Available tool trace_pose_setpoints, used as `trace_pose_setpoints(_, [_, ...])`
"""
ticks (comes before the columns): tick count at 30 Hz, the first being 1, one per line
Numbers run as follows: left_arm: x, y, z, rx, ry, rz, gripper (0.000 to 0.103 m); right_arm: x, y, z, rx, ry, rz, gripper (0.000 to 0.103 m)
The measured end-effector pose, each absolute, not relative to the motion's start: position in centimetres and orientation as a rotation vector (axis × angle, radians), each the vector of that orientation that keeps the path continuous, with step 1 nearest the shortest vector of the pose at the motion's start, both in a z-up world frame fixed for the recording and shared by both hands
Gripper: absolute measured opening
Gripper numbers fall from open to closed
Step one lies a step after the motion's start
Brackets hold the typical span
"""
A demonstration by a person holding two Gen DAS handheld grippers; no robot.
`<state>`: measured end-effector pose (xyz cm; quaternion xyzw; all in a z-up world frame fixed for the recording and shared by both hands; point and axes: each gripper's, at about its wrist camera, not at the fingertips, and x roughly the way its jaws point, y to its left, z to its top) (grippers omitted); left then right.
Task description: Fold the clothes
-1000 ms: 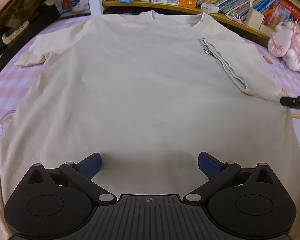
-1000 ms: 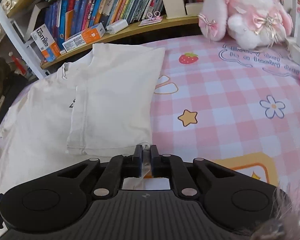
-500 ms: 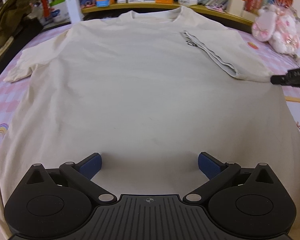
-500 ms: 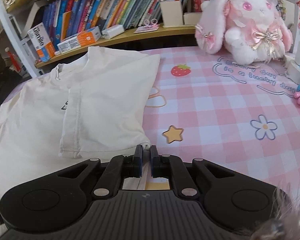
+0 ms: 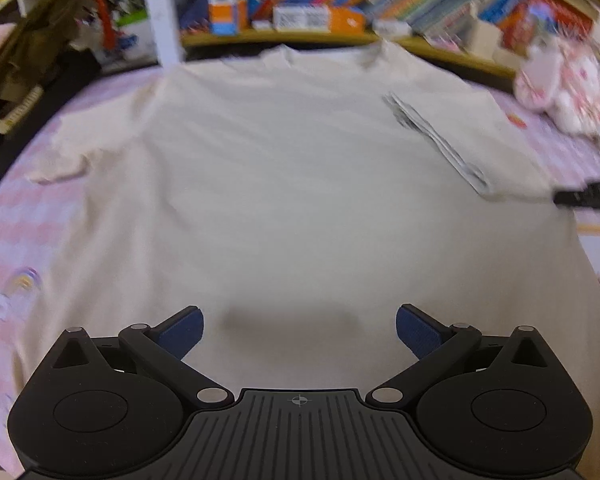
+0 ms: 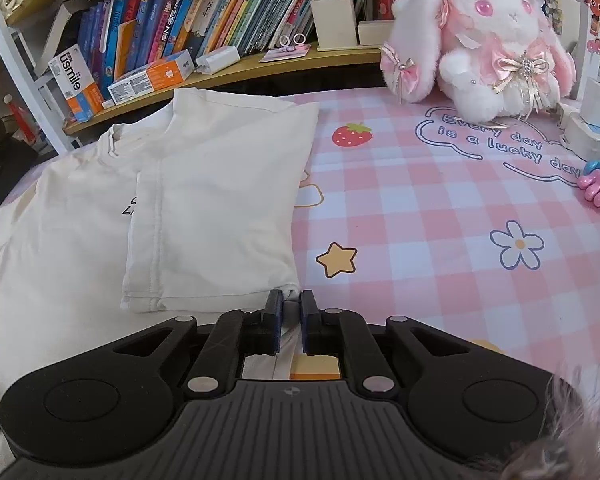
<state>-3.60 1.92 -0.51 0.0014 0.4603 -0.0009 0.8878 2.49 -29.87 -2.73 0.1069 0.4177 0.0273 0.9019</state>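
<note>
**A:** Where are they with it?

**B:** The cream T-shirt (image 5: pixel 284 184) lies flat, front up, on the pink checked surface (image 6: pixel 440 216). Its collar is at the far end, by the bookshelf (image 6: pixel 228 76), and its hem is at the near end, so its long axis runs away from whoever is holding the tools. One sleeve (image 6: pixel 216 216) is already turned in over the chest, half covering the dark print. The other sleeve (image 5: pixel 60 160) sticks out flat.

**B:** The right gripper (image 6: pixel 290 312) has its jaws almost together on the near corner of that folded sleeve. They have just parted a little, yet cloth sits between the pads, so I'd say the pinch hasn't let go. The left gripper (image 5: pixel 298 334) hangs over the hem end, jaws spread wide, nothing in them.

**A:** So what makes this step go well?

**B:** I'd set that corner down before opening fully, so the sleeve edge stays parallel with the side seam. Lifting away while the cloth clings would drag the fold crooked. Then the left one should take the spread sleeve low at its cuff and lay it in to match.

**A:** Anything in the way?

**B:** The plush rabbit (image 6: pixel 484 40) sits well apart at the far corner, so I'd guess not. The left view is blurred, so fine creases there I can't judge.
</note>
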Motion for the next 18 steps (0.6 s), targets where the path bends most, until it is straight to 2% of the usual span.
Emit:
trace_pose_setpoints(3, [-2.6, 4.5, -0.1, -0.024, 0.922, 0.043, 0.103, 2.1, -29.9, -2.5, 0.237, 0.863, 0.027, 0.021])
trace_pose_setpoints(7, [-1.4, 7.8, 0.3, -0.059, 0.891, 0.064, 0.103, 1.0, -29.8, -1.9, 0.260, 0.862, -0.010, 0.023])
trace_pose_setpoints(9, [-0.7, 9.4, 0.3, -0.070, 0.879, 0.061, 0.103, 0.0, -29.5, -1.6, 0.268, 0.864, -0.031, 0.026])
trace_pose_setpoints(11, [-0.1, 11.0, 0.2, -0.072, 0.873, 0.049, 0.103, -1.1, -28.8, -1.4, 0.265, 0.874, -0.060, 0.034])
trace_pose_setpoints(13, [0.4, 12.7, 0.1, -0.073, 0.869, 0.041, 0.103, -2.4, -28.0, -1.4, 0.250, 0.889, -0.106, 0.036])
trace_pose_setpoints(16, [1.1, 15.4, -0.2, -0.099, 0.866, 0.036, 0.103, -3.9, -26.7, -1.8, 0.227, 0.915, -0.169, 0.036])
trace_pose_setpoints(17, [1.3, 16.2, -0.4, -0.112, 0.867, 0.031, 0.103, -4.4, -26.2, -2.0, 0.217, 0.923, -0.189, 0.031])
trace_pose_setpoints(18, [1.5, 17.0, -0.5, -0.126, 0.867, 0.026, 0.103, -4.9, -25.7, -2.1, 0.198, 0.923, -0.203, 0.016])
